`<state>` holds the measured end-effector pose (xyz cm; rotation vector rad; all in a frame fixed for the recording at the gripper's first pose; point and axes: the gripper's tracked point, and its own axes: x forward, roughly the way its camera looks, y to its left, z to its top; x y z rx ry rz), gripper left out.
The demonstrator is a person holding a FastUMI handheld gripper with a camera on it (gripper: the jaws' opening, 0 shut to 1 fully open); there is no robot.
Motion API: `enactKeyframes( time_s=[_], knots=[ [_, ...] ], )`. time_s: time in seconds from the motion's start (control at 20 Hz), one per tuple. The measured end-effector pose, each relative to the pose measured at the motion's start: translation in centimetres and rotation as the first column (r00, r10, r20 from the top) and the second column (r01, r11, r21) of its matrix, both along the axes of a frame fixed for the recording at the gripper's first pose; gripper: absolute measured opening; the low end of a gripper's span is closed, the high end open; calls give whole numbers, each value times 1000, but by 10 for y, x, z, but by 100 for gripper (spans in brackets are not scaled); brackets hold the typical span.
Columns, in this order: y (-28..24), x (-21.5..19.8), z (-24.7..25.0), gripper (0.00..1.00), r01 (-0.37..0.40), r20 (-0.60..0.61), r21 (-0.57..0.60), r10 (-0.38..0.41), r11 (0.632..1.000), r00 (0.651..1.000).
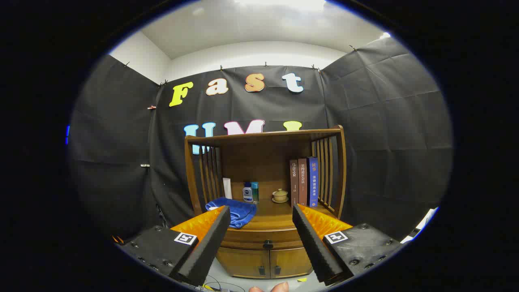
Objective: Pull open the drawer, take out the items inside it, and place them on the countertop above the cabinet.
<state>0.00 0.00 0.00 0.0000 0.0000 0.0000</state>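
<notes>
The tongs (261, 227) hung with fingers wide apart and empty, well short of the brown wooden cabinet (267, 202), so the opening step looked not yet begun. The shallow wooden drawer (265, 239) sat shut beneath the desk (279, 217), its long axis sideways, front facing the tongs. Next they would likely need to close on its small dark round knob (267, 244), lying between the fingers beyond them.

Bright light is coming from overhead, washing the ceiling (259, 24) out to near white. The dark cloth walls (385, 134) are soaking up light and staying dim. The wooden cabinet (265, 190) is showing sharp and evenly lit, its far recess shadowed. Fisheye distortion is bending straight lines toward the left and right edges.
</notes>
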Motion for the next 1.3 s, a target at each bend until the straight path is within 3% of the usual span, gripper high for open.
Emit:
enactKeyframes(
  time_s=[0.6, 0.9, 1.1, 1.3],
  knots=[
    [6, 6, 2, 99, -7, -7, -22, 7, 1000, 1000],
    [11, 19, -19, 99, 2, -10, -23, -3, 1000, 1000],
    [7, 52, -61, 99, 23, 0, -52, -23, 998, 1000],
    [2, 100, -133, 99, 18, -66, -33, -20, 999, 998]
  ],
)
